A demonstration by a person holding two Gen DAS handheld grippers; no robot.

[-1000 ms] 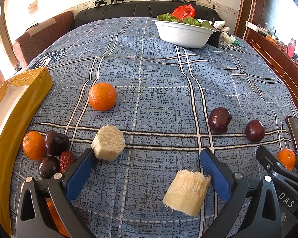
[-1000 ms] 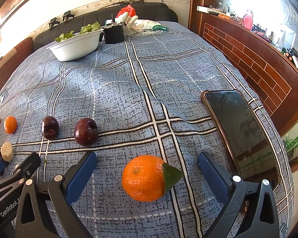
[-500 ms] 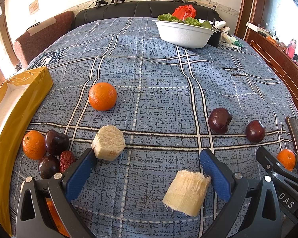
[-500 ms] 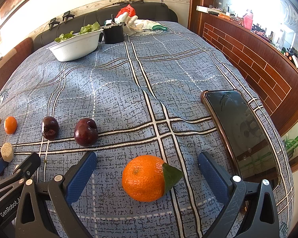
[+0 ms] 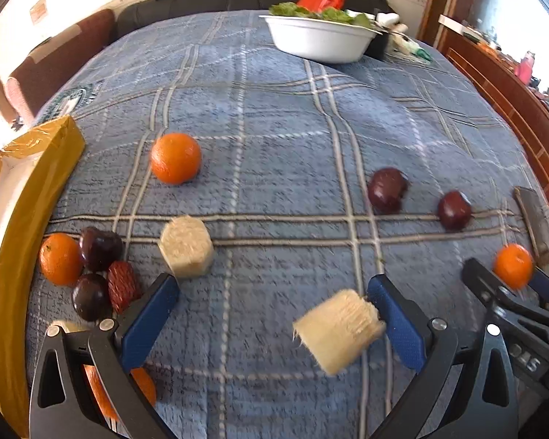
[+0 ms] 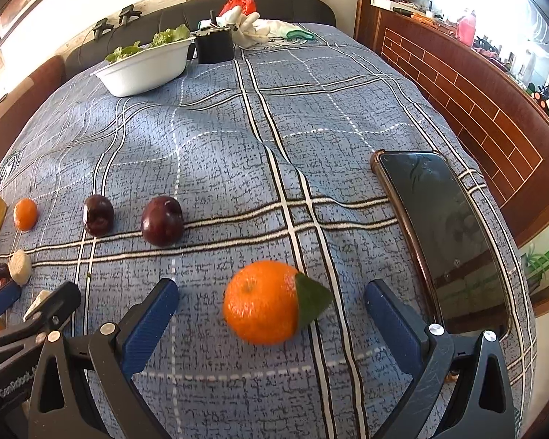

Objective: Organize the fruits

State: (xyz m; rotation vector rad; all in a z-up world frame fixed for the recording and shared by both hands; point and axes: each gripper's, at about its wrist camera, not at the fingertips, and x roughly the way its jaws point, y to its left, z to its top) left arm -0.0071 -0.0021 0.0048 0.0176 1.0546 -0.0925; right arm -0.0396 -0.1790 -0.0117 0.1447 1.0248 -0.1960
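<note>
You have both tools spread wide and holding nothing, so by my reading you are at the approach step, with no fruit picked up yet. Your left tool [image 5: 272, 314] frames the pale, fibrous cut sugarcane chunk [image 5: 338, 329], which lies against the inner face of its right finger at about 4 o'clock in the left view. Your right tool [image 6: 271, 314] brackets the round orange tangerine with a green leaf [image 6: 263, 307], sitting free between the fingers on the blue plaid cloth [image 6: 216, 146]. A small heap of fruit [image 5: 88, 270] gathers at 8 o'clock beside the yellow cardboard box [image 5: 25, 226]. Next, I judge, centre each piece, then close gently; the tangerine may roll, and the black phone [image 6: 446, 230] lies near at 3 o'clock.
</note>
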